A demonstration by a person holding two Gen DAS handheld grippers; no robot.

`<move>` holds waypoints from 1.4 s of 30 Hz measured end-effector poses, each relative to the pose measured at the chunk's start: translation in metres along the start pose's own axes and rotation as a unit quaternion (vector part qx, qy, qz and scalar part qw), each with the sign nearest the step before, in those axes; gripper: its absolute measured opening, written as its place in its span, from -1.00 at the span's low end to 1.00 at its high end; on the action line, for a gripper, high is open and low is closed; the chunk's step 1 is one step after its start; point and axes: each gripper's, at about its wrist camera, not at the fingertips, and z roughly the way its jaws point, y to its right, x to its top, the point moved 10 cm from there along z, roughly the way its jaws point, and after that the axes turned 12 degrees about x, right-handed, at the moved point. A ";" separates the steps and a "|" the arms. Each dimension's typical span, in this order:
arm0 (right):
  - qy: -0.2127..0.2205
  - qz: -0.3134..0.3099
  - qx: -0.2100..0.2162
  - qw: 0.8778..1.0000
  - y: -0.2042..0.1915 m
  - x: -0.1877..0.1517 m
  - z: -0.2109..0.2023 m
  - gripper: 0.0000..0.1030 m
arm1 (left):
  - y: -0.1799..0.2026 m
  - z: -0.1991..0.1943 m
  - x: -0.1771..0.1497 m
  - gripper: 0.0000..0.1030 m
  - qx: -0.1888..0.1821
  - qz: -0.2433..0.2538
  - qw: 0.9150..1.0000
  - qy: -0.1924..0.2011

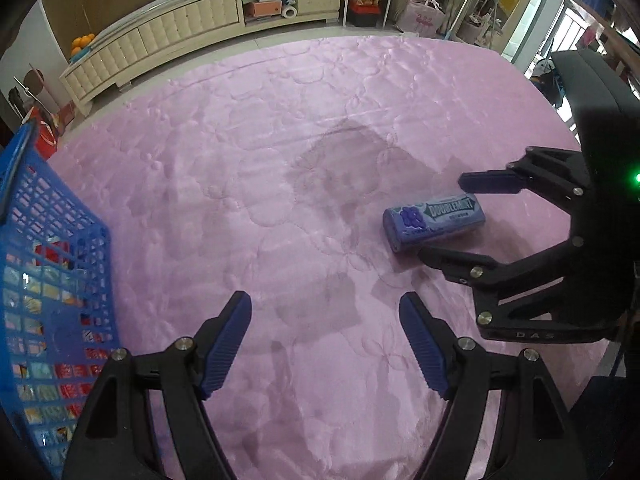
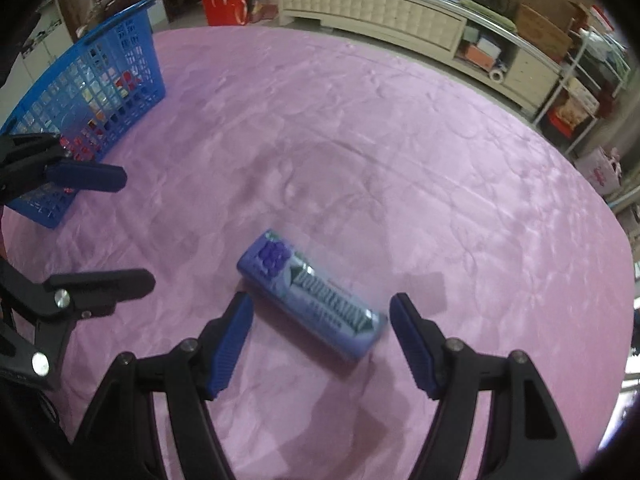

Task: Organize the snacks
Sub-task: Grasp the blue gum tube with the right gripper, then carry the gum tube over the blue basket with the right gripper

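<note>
A purple Doublemint gum pack (image 1: 434,222) lies flat on the pink quilted cloth (image 1: 280,160). In the right wrist view the gum pack (image 2: 312,294) lies between the open fingers of my right gripper (image 2: 322,312), untouched by them. In the left wrist view the right gripper (image 1: 440,216) straddles the pack, open. My left gripper (image 1: 325,314) is open and empty over bare cloth, left of the pack; it also shows in the right wrist view (image 2: 136,232). A blue mesh basket (image 1: 48,280) with several snack packets stands at the left, also in the right wrist view (image 2: 88,92).
A cream low cabinet (image 1: 192,28) runs along the far wall with oranges (image 1: 82,43) on its end. A red bag (image 2: 226,4) and metal shelves (image 2: 580,92) stand on the floor beyond the cloth edge.
</note>
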 end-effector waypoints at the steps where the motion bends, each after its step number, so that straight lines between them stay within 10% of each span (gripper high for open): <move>1: -0.005 -0.008 0.007 1.000 -0.001 0.000 0.004 0.45 | 0.000 0.003 0.001 0.45 0.003 0.003 1.000 -0.001; 15: -0.008 -0.095 0.032 0.995 -0.022 -0.006 0.007 -0.23 | -0.002 0.017 -0.015 0.45 0.011 0.002 1.000 -0.019; 42: 0.088 -0.039 0.018 0.995 -0.062 0.013 -0.083 -0.33 | -0.018 -0.088 -0.003 0.45 0.009 -0.007 0.997 0.071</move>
